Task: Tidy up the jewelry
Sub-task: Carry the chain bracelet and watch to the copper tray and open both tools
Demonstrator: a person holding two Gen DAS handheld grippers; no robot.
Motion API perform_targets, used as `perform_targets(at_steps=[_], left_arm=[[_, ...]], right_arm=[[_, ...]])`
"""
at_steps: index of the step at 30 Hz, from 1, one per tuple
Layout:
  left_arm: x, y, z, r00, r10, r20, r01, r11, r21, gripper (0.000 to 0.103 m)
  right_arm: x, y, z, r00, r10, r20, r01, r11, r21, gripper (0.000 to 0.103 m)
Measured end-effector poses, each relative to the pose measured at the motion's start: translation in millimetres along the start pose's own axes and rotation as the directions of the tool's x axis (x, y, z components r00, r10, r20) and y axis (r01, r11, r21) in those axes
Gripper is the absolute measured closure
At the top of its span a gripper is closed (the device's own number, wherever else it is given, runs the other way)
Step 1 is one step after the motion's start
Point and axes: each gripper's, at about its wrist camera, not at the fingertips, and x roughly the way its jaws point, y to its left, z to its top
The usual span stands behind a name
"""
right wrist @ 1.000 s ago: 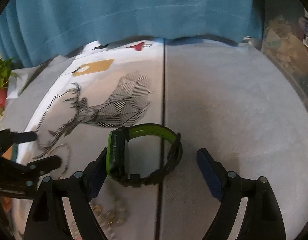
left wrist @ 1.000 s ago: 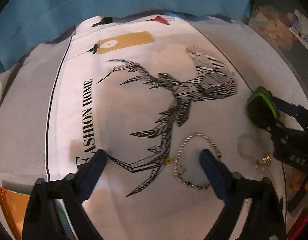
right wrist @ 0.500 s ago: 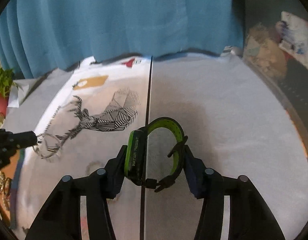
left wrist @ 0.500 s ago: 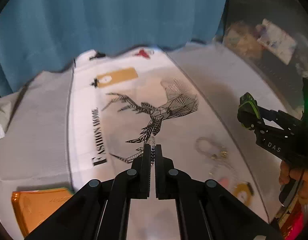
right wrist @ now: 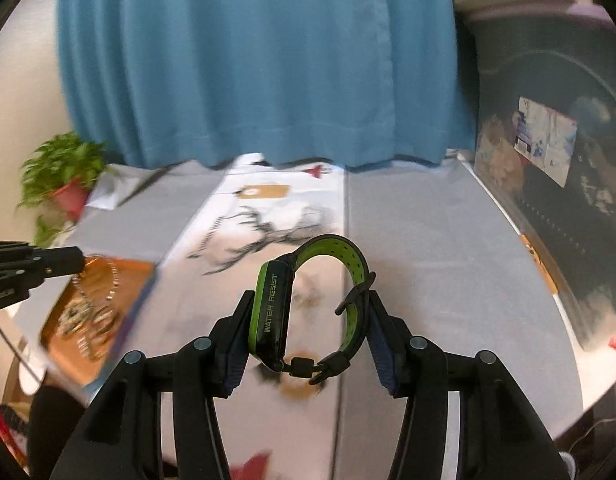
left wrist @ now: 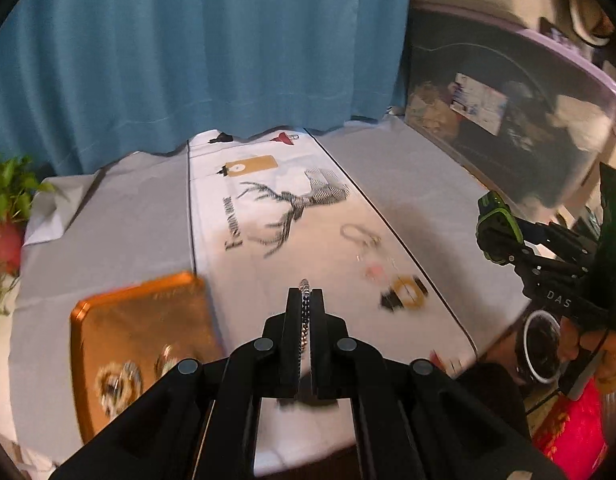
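Observation:
My left gripper (left wrist: 305, 294) is shut on a silver chain bracelet (left wrist: 305, 308), held well above the table. In the right wrist view the bracelet (right wrist: 98, 280) hangs from the left gripper (right wrist: 78, 261) over an orange tray (right wrist: 96, 312). The tray (left wrist: 120, 312) lies at the table's left and holds several jewelry pieces. My right gripper (right wrist: 310, 308) is shut on a green and black watch (right wrist: 308, 304), lifted above the table. The watch also shows in the left wrist view (left wrist: 496, 226).
More jewelry (left wrist: 368, 244) lies on the white deer-print cloth (left wrist: 268, 208). A blue curtain (left wrist: 188, 48) hangs behind the table. A potted plant (right wrist: 64, 176) stands at the far left. A dark storage bin (left wrist: 508, 128) stands at the right.
Both grippers closed on their pieces and rose from the table. The left one has carried the bracelet left over the orange tray. The right one has lifted the watch higher.

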Motion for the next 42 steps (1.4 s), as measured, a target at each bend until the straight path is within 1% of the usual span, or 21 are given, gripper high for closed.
perform_targets(at_steps=[5,10,12,16,21,24,27,31,37,42], left_arm=[[-51,-4,-48,1.0,0.01,0.024,-0.01,1.0,-0.013,0.102],[-88,-4,-97,1.0,0.009,0.025,-0.008,0.999,-0.053,0.102],[-98,-4,-118,1.0,0.003,0.015,-0.002,0.997,-0.071,0.102],[-112,-7,-154,1.0,0.02,-0.002,-0.02,0.996,-0.085,0.102],[-125,-5,-186,0.999,0.04,-0.014,-0.041,0.993,-0.111,0.102],[-130,-1,-198,0.999,0.047,-0.017,-0.048,0.991,-0.128,0.102],[-134,1,-204,0.997,0.073,-0.012,-0.074,0.988,-0.135,0.102],[-137,4,-208,0.996,0.084,-0.008,-0.085,0.986,-0.145,0.102],[-137,11,-211,0.996,0.087,-0.009,-0.087,0.983,-0.159,0.102],[-139,21,-208,0.996,0.089,0.001,-0.087,0.98,-0.179,0.102]], right_arm=[[-62,42,-35,0.999,0.038,0.025,-0.037,0.999,-0.039,0.05],[-107,78,-75,0.996,0.091,0.007,-0.091,0.994,-0.054,0.05],[-118,88,-88,0.994,0.114,-0.008,-0.114,0.992,-0.06,0.05],[-141,110,-117,0.989,0.143,-0.036,-0.145,0.986,-0.084,0.05],[-158,129,-143,0.982,0.174,-0.069,-0.18,0.978,-0.101,0.05],[-163,140,-154,0.978,0.189,-0.087,-0.198,0.974,-0.109,0.05],[-168,150,-164,0.975,0.201,-0.097,-0.212,0.97,-0.116,0.05],[-169,160,-171,0.972,0.21,-0.106,-0.222,0.968,-0.12,0.05],[-163,169,-172,0.967,0.217,-0.132,-0.234,0.962,-0.138,0.05],[-157,178,-168,0.965,0.219,-0.141,-0.241,0.957,-0.159,0.05]])
